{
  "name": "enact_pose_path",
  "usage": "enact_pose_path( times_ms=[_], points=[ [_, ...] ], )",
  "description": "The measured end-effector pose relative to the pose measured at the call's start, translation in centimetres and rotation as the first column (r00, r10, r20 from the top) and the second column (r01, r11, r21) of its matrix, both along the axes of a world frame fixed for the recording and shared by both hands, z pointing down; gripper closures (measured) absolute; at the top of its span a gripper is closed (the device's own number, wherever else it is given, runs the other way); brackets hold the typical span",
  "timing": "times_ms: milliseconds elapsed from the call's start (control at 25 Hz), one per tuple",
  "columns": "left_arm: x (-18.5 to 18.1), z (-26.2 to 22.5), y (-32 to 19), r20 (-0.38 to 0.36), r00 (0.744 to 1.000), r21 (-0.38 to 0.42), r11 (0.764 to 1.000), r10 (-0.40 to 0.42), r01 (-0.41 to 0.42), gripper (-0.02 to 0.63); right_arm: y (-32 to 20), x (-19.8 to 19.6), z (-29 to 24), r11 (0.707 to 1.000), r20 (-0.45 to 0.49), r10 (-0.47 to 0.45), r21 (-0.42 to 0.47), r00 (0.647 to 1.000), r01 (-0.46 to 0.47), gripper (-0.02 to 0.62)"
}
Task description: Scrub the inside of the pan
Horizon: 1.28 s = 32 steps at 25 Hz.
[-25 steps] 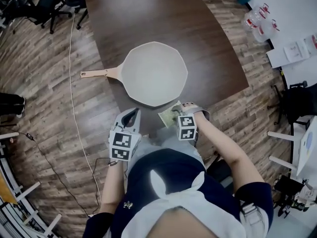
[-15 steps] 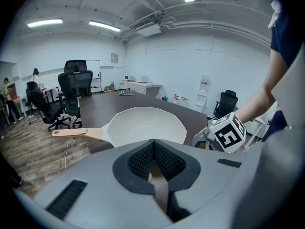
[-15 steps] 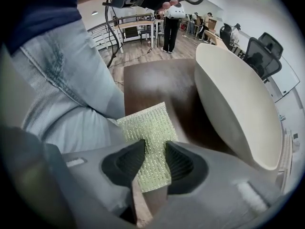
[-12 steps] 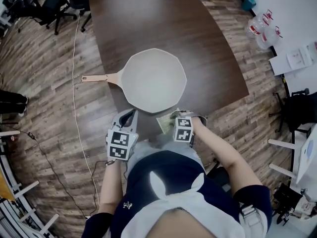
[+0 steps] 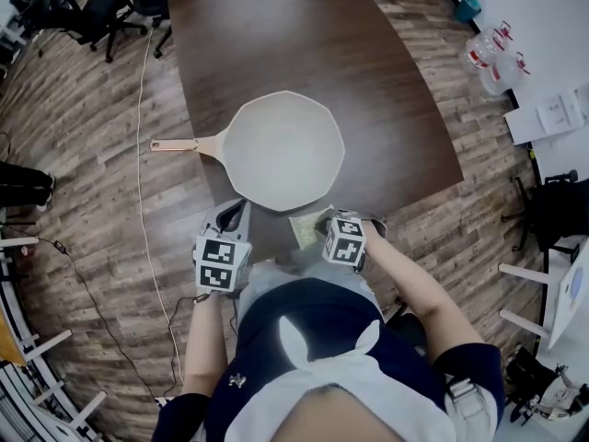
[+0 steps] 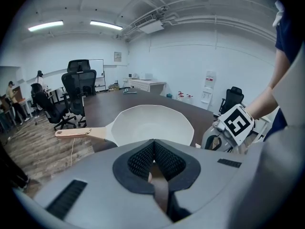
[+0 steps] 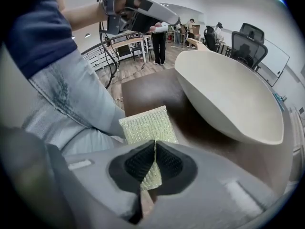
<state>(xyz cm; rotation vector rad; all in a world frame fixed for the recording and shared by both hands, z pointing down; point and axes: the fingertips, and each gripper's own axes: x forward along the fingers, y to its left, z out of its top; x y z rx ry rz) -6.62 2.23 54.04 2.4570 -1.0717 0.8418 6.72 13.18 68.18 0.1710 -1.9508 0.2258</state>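
The dark bench [image 5: 396,90] is carrying the pale pan [image 5: 281,145] near its middle, with the handle [image 5: 179,143] pointing to the left of the head view. The pan's inside is showing bare and untouched, so by my reading the scrubbing is not yet beginning. Only the pickup of the tool is happening, while the carry over the rim and the whole rubbing of the inside are remaining. The person is standing at the bench's near edge, with the left forearm [image 5: 204,339] and the right forearm [image 5: 409,279] both reaching forward and down. The left gripper [image 6: 153,149] is hovering just beside the pan's near-left rim and aiming across the pan, its jaws pressed together on nothing. The right gripper [image 7: 155,149] is tilting steeply down at the same edge, and its jaws have just been closing. They are pinching the near end of the yellow-green scrub pad [image 7: 145,125], whose far part is lying on the bench near the pan's near rim, with a strip of bare bench showing between pad and pan.
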Motion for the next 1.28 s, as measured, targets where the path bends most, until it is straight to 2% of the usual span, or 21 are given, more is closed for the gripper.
enact_pose_path(
  times_ms=[240,440,600,840,1200,1280],
  points=[
    [-0.7,1.6,-0.4,0.039,0.998,-0.033,0.998,-0.056,0.057,0.601,-0.1,1.2,-3.1,0.999,0.084,0.034,-0.004,0.996,-0.034,0.589],
    [-0.6,2.6,-0.6,0.016,0.991,-0.103,0.985,-0.136,0.137,0.601,-1.5,2.6,-7.1,0.997,0.165,0.077,0.002,0.983,-0.078,0.589],
    [-0.2,3.3,-1.1,0.036,0.980,-0.103,0.975,-0.195,0.197,0.601,-3.2,3.5,-10.3,0.996,0.209,0.065,0.041,0.976,-0.075,0.589],
    [-1.3,3.4,-1.5,0.014,0.941,-0.091,0.936,-0.339,0.339,0.601,-6.4,3.7,-13.4,0.986,0.224,0.037,0.152,0.974,-0.072,0.589],
    [-3.0,3.8,-1.2,-0.065,0.888,-0.163,0.882,-0.456,0.442,0.597,-9.3,2.3,-14.9,0.967,0.228,0.009,0.246,0.974,-0.066,0.589],
    [-3.2,4.0,-1.5,-0.081,0.882,-0.198,0.875,-0.465,0.443,0.541,-9.5,1.5,-14.7,0.968,0.229,0.007,0.242,0.973,-0.064,0.589]
  ],
)
